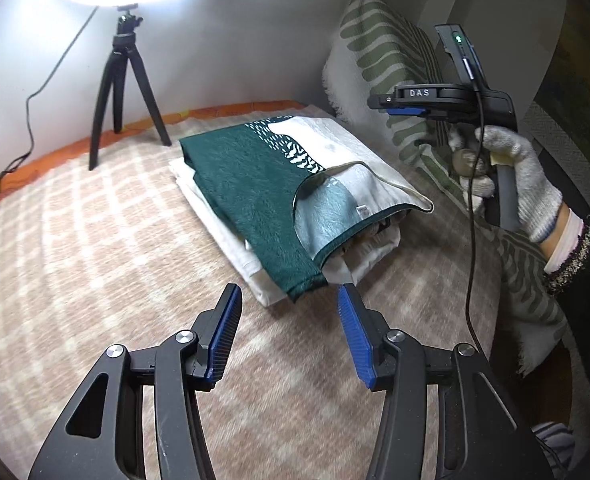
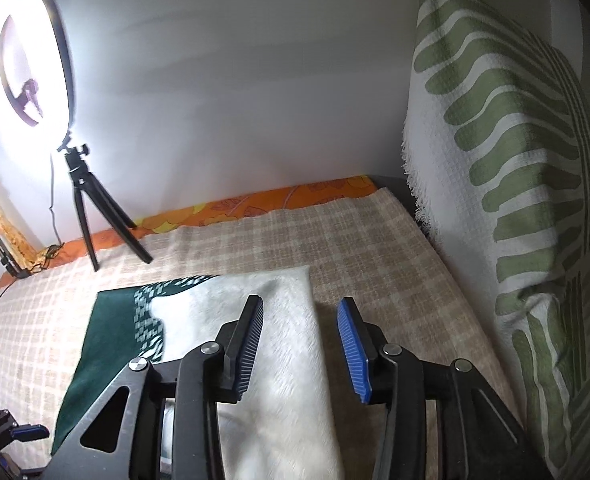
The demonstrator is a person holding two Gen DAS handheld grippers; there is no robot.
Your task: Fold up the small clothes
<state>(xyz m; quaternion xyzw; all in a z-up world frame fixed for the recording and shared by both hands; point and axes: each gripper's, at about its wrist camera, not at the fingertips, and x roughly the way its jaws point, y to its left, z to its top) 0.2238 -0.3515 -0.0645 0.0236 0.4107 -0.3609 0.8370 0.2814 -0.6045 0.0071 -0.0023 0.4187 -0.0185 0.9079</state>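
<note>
Spread wide and empty, the left gripper [image 1: 289, 334] hovers just short of the folded green and white shirt [image 1: 255, 196], which lies on a stack of pale clothes [image 1: 231, 240] on the checked blanket [image 1: 75, 240]. Held up by a gloved hand [image 1: 515, 184], the right gripper [image 2: 299, 344] also has its fingers spread, above the shirt's white part. A ring light [image 2: 35, 56] on a tripod [image 2: 91, 216] stands near the wall, a leaf-patterned pillow [image 2: 515, 160] beside the clothes.

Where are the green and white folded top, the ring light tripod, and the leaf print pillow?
folded top [image 1: 251, 200], left wrist view, green front panel.
ring light tripod [image 1: 125, 76], left wrist view, upper legs.
leaf print pillow [image 2: 507, 152], right wrist view, front face.
</note>
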